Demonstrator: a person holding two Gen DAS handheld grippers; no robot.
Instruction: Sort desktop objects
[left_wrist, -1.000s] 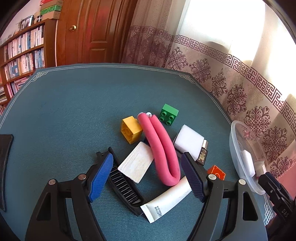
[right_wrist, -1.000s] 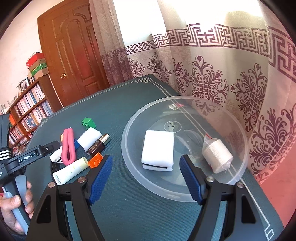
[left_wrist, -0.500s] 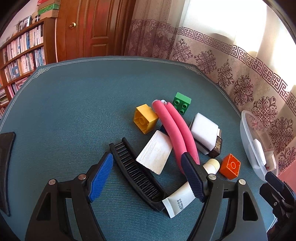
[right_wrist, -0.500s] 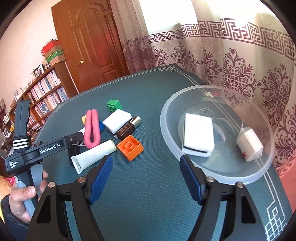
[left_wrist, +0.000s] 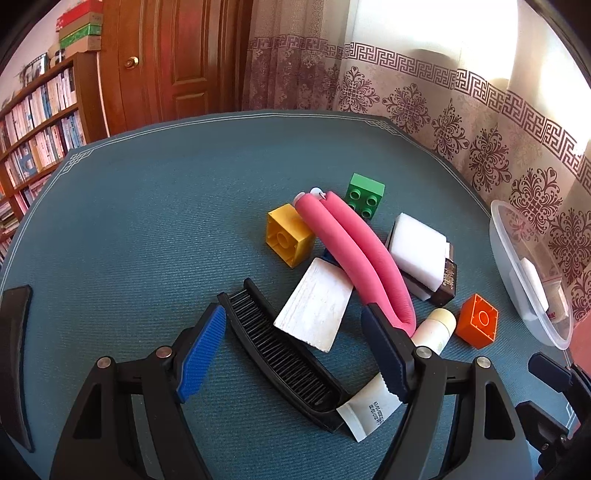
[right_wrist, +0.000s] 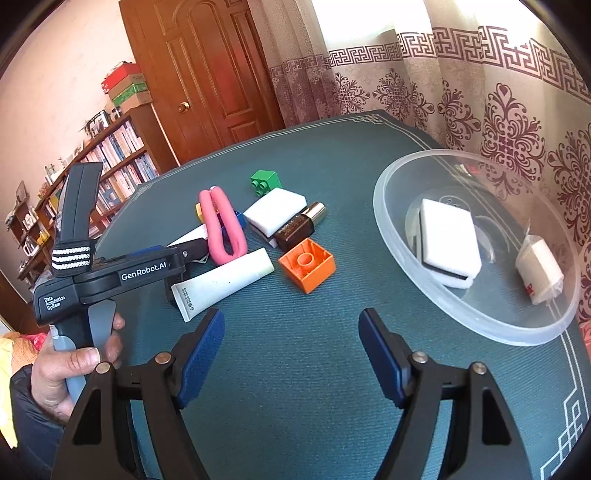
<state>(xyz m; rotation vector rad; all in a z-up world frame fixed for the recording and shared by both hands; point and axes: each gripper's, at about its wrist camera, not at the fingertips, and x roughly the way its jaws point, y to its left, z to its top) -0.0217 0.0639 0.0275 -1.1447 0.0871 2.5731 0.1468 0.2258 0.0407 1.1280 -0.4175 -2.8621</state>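
Near table's right edge: clear bowl (right_wrist: 476, 325) is holding a white sponge (right_wrist: 448, 236).
Left gripper (left_wrist: 295, 354): fingers are standing spread over black comb (left_wrist: 280, 350).
Right gripper (right_wrist: 291, 354): fingers are standing spread, gripping nothing.

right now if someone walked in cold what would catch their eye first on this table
Most likely the bent pink foam roller, draped over a cluttered pile mid-table, with a yellow block to its left, a green block behind it and a black comb in front. Next, the orange block lying apart, between the pile and the clear plastic bowl at the right edge. That bowl already holds a white sponge and a small wrapped white roll.
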